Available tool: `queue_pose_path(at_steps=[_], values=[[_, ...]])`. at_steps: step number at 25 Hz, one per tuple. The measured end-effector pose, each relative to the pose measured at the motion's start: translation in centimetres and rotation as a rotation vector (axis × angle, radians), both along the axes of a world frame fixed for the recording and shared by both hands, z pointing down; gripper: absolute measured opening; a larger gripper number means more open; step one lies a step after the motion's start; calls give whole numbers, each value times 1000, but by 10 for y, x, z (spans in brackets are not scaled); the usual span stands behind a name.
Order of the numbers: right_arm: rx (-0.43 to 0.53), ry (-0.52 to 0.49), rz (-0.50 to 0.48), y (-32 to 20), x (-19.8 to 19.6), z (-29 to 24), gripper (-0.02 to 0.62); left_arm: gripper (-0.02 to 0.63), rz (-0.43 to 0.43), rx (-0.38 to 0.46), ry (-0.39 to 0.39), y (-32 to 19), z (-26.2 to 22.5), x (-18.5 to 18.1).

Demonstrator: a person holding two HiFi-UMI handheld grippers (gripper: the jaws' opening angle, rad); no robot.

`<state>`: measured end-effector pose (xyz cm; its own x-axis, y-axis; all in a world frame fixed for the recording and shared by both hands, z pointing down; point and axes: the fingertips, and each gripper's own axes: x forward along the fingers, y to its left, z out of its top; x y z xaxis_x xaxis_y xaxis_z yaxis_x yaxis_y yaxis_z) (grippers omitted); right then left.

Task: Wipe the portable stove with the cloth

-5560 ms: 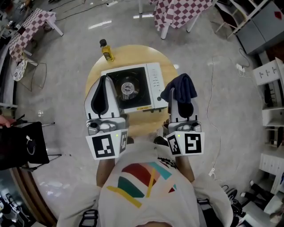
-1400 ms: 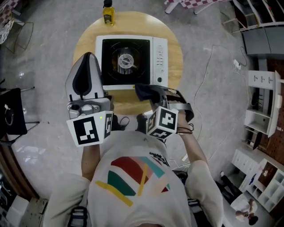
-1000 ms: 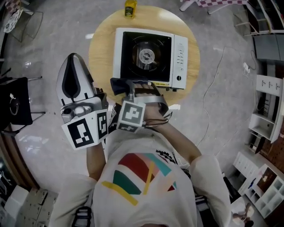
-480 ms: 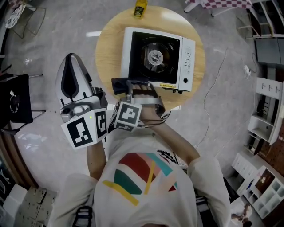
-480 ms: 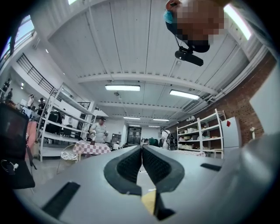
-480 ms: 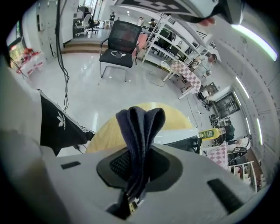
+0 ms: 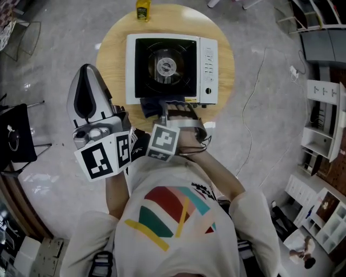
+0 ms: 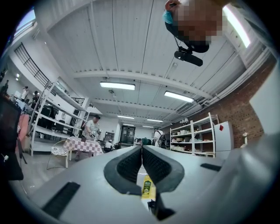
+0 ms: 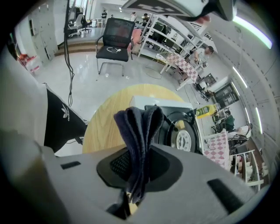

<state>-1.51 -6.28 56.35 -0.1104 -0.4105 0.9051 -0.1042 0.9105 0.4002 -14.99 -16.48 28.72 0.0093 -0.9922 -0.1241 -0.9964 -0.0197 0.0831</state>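
The portable stove (image 7: 172, 69) sits on a round wooden table (image 7: 111, 59). It has a white body and a black top, with the burner (image 7: 165, 67) in the middle and its control panel along the right side. A yellow bottle (image 7: 142, 9) stands at the table's far edge, just beyond the stove's far-left corner.

The right gripper (image 7: 162, 108) is at the stove's near edge, its jaws clamped on a dark blue cloth (image 7: 151, 106). In the right gripper view the cloth (image 9: 139, 131) stands bunched in folds between the jaws, with the stove's black top and burner just past it. No view shows whether the cloth touches the stove.

The left gripper (image 7: 89, 73) is to the left of the stove, over the table's near-left rim. Its jaws are pressed together with nothing between them (image 8: 142, 151). Its view points up at the ceiling and distant shelving, and the yellow bottle (image 8: 148, 188) shows below the jaws.
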Motion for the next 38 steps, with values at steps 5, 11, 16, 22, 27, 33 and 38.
queue_pose_path(at_steps=[5,11,16,22,27,33,38], values=[[5,36,72,-2,66,1,32,6,29,-2,7,-1,3,33],[7,94,132,-7,130,4,32,6,51,-3,-3,-4,7,55],[12,105,104,-5,141,2,32,6,47,8,-22,-6,-1,59],[37,98,59,-7,135,-15,32,6,41,12,-30,-8,-5,54],[187,20,46,-48,103,-68,32,6,29,14,-27,-11,-6,36],[240,-71,35,-142,39,-89,32,6,-2,9,-29,-14,-5,8],[-33,-156,-108,-203,-29,-70,32,6,-61,-36,-23,-17,6,-31]])
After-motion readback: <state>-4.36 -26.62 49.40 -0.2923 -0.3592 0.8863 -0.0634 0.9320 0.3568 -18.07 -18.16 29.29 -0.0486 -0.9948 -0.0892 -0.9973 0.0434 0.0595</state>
